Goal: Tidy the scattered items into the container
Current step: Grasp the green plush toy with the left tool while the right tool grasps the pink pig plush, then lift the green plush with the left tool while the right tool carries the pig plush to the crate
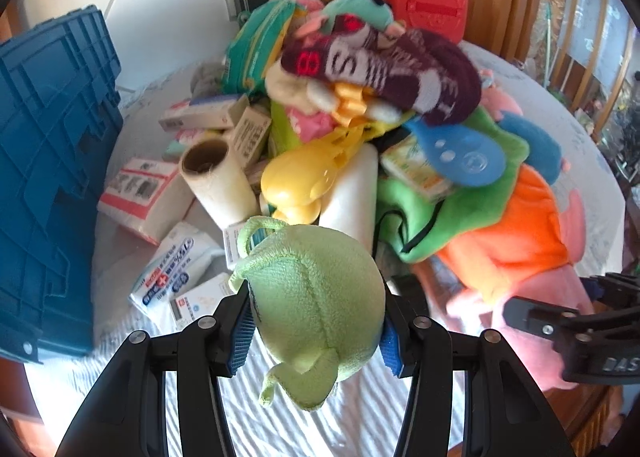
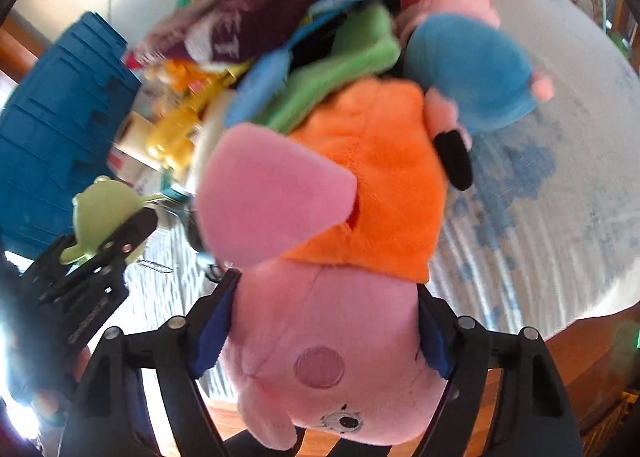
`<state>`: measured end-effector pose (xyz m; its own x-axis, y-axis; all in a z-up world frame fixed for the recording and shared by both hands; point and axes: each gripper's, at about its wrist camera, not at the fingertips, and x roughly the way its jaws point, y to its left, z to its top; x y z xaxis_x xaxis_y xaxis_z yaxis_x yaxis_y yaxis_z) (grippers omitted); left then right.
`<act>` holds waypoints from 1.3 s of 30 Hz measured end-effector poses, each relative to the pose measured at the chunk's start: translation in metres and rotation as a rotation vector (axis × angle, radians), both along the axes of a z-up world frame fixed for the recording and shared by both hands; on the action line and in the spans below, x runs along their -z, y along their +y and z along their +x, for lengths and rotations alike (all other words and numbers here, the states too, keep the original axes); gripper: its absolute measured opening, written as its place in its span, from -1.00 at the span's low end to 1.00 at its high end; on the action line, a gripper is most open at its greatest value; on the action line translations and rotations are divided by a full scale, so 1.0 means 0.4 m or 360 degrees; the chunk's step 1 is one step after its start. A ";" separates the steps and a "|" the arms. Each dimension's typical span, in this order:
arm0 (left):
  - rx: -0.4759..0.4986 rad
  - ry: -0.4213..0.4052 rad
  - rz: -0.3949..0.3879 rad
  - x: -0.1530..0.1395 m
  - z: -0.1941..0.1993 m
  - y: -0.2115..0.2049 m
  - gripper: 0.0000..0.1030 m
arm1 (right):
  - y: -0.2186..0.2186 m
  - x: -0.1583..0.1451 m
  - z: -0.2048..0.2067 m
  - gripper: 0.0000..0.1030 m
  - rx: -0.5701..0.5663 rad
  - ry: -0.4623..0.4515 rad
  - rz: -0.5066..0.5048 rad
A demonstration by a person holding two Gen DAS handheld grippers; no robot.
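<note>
Left gripper (image 1: 316,321): closed on a light green plush toy (image 1: 316,309); both blue pads press on the sides of the toy, and it hangs a little above the striped white cloth (image 1: 344,417).
Right gripper (image 2: 324,333): it grasps a pink pig plush (image 2: 328,357) by the head; the dark blue pads touch both sides of the head. No earlier view is here to compare the jaws.
Pink pig plush: it wears an orange dress (image 2: 372,177); the head is low in the right wrist view, upside down, and one pink arm sticks out to the left.
Container: a blue plastic crate (image 1: 52,177) stands at the left side of the table, beside the pile and apart from both toys.
Pile: many things lie in the middle of the cloth, among them a dark red knitted sock (image 1: 384,65), a cardboard roll (image 1: 216,181), a yellow plastic scoop (image 1: 308,173), a blue plastic spoon (image 1: 460,153), a green cloth (image 1: 472,193) and small paper boxes (image 1: 224,117).
Behind the pile: a red toy suitcase (image 1: 424,1) stands near the white tiled wall.
Other plush: a pig with a blue body (image 2: 472,77) lies on the cloth, just beside the orange dress.
</note>
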<state>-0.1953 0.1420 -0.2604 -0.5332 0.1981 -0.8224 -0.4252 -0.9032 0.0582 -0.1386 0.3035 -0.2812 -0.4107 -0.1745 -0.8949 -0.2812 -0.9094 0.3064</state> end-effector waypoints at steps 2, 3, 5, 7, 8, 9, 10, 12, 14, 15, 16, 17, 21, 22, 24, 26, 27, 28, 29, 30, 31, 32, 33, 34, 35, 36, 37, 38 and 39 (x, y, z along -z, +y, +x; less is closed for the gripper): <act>0.0016 0.0032 0.0023 -0.026 0.006 0.007 -0.02 | -0.005 -0.037 0.017 0.51 0.0011 0.0047 0.0021; 0.0025 0.0047 0.0033 -0.036 0.009 0.009 -0.02 | -0.005 -0.057 0.025 0.50 0.0015 0.0075 0.0041; 0.0040 0.0072 0.0041 -0.051 0.016 0.017 -0.02 | 0.001 -0.080 0.040 0.50 0.0007 0.0094 0.0091; 0.0053 0.0082 0.0053 -0.059 0.024 0.020 -0.02 | 0.006 -0.076 0.040 0.50 0.0000 0.0057 0.0131; 0.0055 0.0084 0.0051 -0.059 0.028 0.020 -0.02 | 0.008 -0.058 0.040 0.50 -0.0004 0.0016 0.0121; 0.0055 0.0083 0.0046 -0.057 0.030 0.019 -0.02 | 0.016 -0.040 0.043 0.52 -0.0014 -0.0027 0.0114; 0.0051 0.0073 0.0039 -0.052 0.032 0.017 -0.02 | 0.045 -0.032 0.073 0.53 -0.0029 -0.0072 0.0114; 0.0041 0.0042 0.0024 -0.035 0.035 0.012 -0.02 | 0.039 0.008 0.076 0.61 -0.0055 -0.0173 0.0123; 0.0025 0.0019 0.0008 -0.016 0.038 0.006 -0.02 | 0.037 0.021 0.074 0.62 -0.0075 -0.0218 0.0136; 0.0017 0.0003 0.0003 -0.004 0.040 0.002 -0.02 | 0.037 0.022 0.071 0.62 -0.0083 -0.0225 0.0139; 0.0009 -0.0009 -0.0002 0.005 0.040 -0.001 -0.02 | 0.036 0.023 0.066 0.62 -0.0094 -0.0236 0.0148; 0.0003 -0.0021 -0.0005 0.013 0.041 -0.003 -0.02 | 0.035 0.024 0.059 0.63 -0.0104 -0.0247 0.0167; -0.0017 -0.0054 -0.0014 0.040 0.046 -0.006 -0.02 | 0.031 0.052 0.023 0.94 -0.0132 -0.0305 0.0237; -0.0022 -0.0059 -0.0017 0.045 0.047 -0.006 -0.02 | 0.032 0.065 0.013 0.98 -0.0137 -0.0316 0.0252; -0.0030 -0.0065 -0.0023 0.052 0.049 -0.006 -0.02 | 0.032 0.094 -0.008 0.87 -0.0149 -0.0323 0.0339; -0.0032 -0.0062 -0.0029 0.051 0.053 -0.006 -0.02 | 0.039 0.097 -0.009 0.56 -0.0124 -0.0316 0.0400; -0.0033 -0.0056 -0.0028 0.047 0.054 -0.007 -0.01 | 0.045 0.083 -0.001 0.45 -0.0111 -0.0274 0.0373; -0.0034 -0.0051 -0.0024 0.042 0.053 -0.007 -0.02 | 0.051 0.069 0.008 0.42 -0.0097 -0.0242 0.0348; -0.0036 -0.0047 -0.0020 0.035 0.052 -0.008 -0.02 | 0.058 0.052 0.020 0.41 -0.0079 -0.0210 0.0331; -0.0037 -0.0033 -0.0007 0.022 0.051 -0.008 -0.02 | 0.064 0.029 0.034 0.41 -0.0063 -0.0167 0.0318; -0.0034 -0.0016 0.0006 0.008 0.051 -0.008 -0.01 | 0.071 0.003 0.048 0.40 -0.0050 -0.0119 0.0297; -0.0031 0.0003 0.0017 -0.006 0.050 -0.007 -0.01 | 0.077 -0.024 0.060 0.40 -0.0037 -0.0073 0.0278; -0.0026 0.0032 0.0031 -0.027 0.050 -0.004 -0.02 | 0.083 -0.049 0.069 0.39 -0.0026 -0.0030 0.0269; -0.0025 0.0057 0.0042 -0.045 0.049 -0.002 -0.02 | 0.088 -0.083 0.077 0.39 -0.0016 0.0023 0.0271; -0.0023 0.0081 0.0056 -0.065 0.048 -0.002 -0.02 | 0.089 -0.110 0.080 0.39 -0.0010 0.0059 0.0277; -0.0016 0.0115 0.0074 -0.089 0.049 0.000 -0.02 | 0.092 -0.146 0.086 0.39 -0.0007 0.0109 0.0280; -0.0014 0.0148 0.0085 -0.109 0.051 0.001 -0.01 | 0.098 -0.175 0.085 0.39 -0.0007 0.0156 0.0280; -0.0013 0.0182 0.0095 -0.129 0.052 0.001 -0.02 | 0.098 -0.213 0.084 0.39 -0.0009 0.0210 0.0285; -0.0013 0.0217 0.0107 -0.152 0.052 0.002 -0.01 | 0.095 -0.235 0.079 0.39 -0.0014 0.0246 0.0294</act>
<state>-0.1745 0.1428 -0.1997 -0.6409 0.2455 -0.7273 -0.4103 -0.9103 0.0543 -0.1070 0.3414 -0.1872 -0.5444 -0.0177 -0.8386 -0.2355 -0.9563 0.1731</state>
